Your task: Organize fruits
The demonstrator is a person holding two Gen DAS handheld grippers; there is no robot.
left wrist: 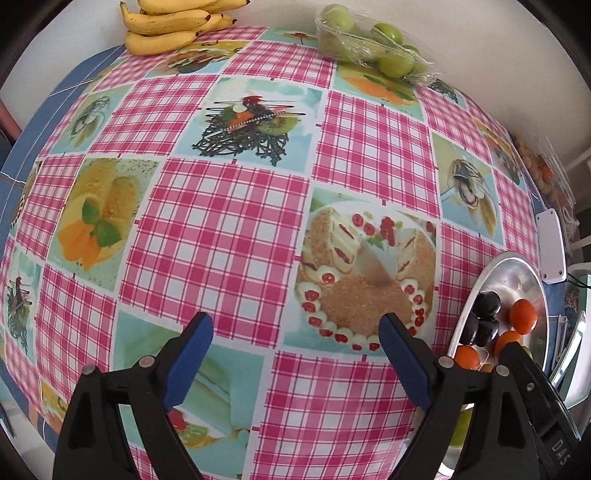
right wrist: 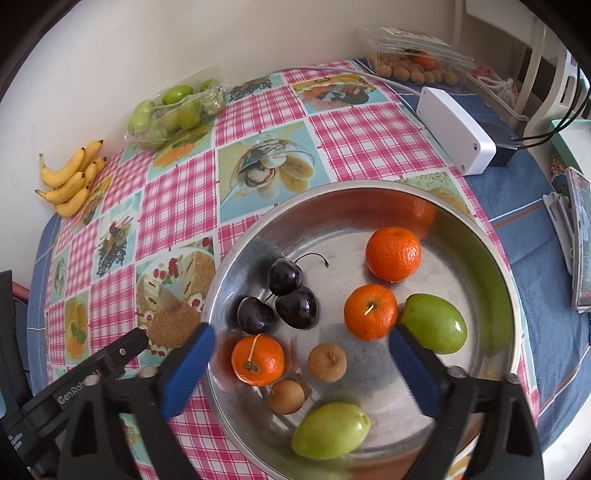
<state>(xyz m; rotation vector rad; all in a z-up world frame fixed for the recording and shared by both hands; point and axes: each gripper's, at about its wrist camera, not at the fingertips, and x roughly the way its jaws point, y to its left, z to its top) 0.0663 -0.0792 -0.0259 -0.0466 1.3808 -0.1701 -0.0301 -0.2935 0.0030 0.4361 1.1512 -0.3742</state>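
Surface: a table against a pale wall, covered by a pink-check tablecloth (left wrist: 229, 236) printed with dessert pictures. Steel bowl (right wrist: 491, 258): three oranges, three dark cherries (right wrist: 284, 295), two brown fruits and two green fruits are held in it. Right gripper (right wrist: 301, 363): set directly over the bowl, jaws spread wide, nothing gripped. Left gripper (left wrist: 295, 354): jaws likewise wide and empty, above bare cloth. Remaining fruit: bananas (left wrist: 173, 26) and a wrapped tray of green fruit (left wrist: 373, 44) are placed at the far edge, straight ahead of the left gripper, judged the nearer. Bananas: yellow, lightly spotted, long axes crosswise to the jaws.
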